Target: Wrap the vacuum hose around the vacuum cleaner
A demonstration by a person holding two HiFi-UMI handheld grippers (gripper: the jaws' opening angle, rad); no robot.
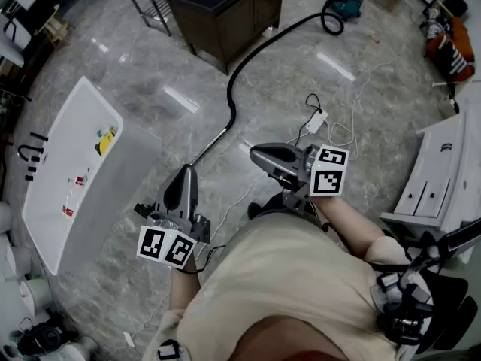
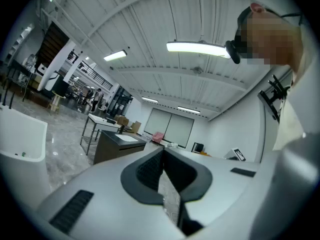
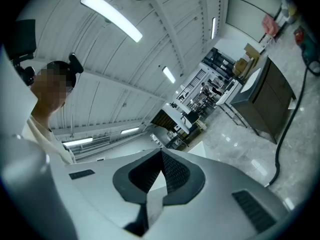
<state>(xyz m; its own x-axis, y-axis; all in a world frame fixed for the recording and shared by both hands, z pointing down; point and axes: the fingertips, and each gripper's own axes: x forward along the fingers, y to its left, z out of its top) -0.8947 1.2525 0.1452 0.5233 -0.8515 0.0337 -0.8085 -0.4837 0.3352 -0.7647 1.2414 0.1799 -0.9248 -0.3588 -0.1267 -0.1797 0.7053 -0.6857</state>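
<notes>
The vacuum cleaner [image 1: 346, 0], red and teal, stands far off across the floor. Its black hose [image 1: 234, 75] curves over the grey tiles and ends in a metal wand [image 1: 210, 146] that lies just ahead of my left gripper [image 1: 186, 173]. That gripper is shut and holds nothing. My right gripper [image 1: 255, 153] hovers to the right of the wand, also shut and empty. In the left gripper view the left gripper [image 2: 163, 151] has its jaws together. In the right gripper view the right gripper [image 3: 161, 153] is closed too, with the hose [image 3: 283, 133] on the floor at the right.
A white bathtub [image 1: 73, 173] lies at the left. A dark vanity cabinet [image 1: 225, 13] stands beside the hose at the back. A white power strip with thin cables [image 1: 316, 122] lies right of the wand. A white cabinet [image 1: 436, 177] stands at the right.
</notes>
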